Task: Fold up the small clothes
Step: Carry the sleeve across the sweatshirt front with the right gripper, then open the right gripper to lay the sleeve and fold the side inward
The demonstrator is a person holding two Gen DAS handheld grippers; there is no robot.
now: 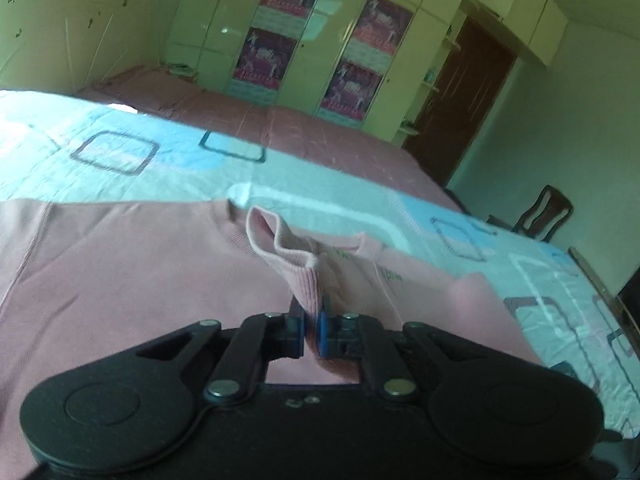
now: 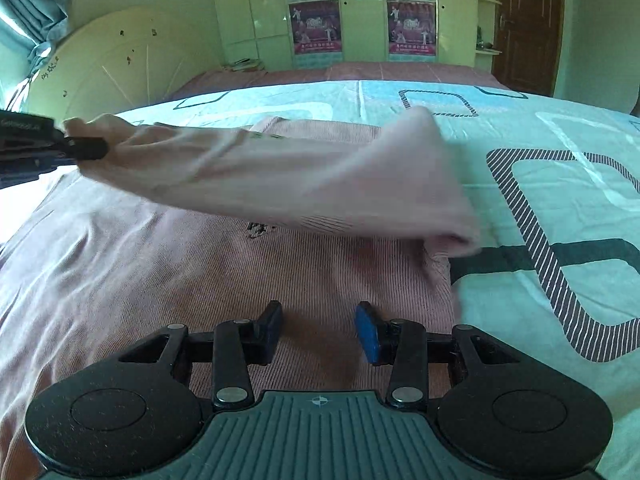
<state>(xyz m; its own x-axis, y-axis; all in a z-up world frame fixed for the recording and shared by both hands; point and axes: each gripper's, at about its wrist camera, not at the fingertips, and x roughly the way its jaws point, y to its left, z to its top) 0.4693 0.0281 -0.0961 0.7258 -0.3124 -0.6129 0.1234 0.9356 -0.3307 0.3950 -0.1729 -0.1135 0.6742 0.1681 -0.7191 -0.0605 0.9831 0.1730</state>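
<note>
A small pink ribbed garment [image 1: 120, 272] lies flat on the bed; it also shows in the right wrist view [image 2: 192, 280]. My left gripper [image 1: 311, 320] is shut on the ribbed cuff of its sleeve [image 1: 296, 264]. In the right wrist view the left gripper [image 2: 86, 148] holds that sleeve [image 2: 280, 184] lifted and stretched across the garment's body toward the left. My right gripper [image 2: 318, 328] is open and empty, low over the garment's near part.
The bed has a light blue sheet [image 2: 540, 200] with dark square outlines. A pale green wardrobe with posters [image 2: 360, 12] stands behind the bed, a brown door [image 2: 524, 20] at the right. A dark wooden chair [image 1: 540, 216] stands beside the bed.
</note>
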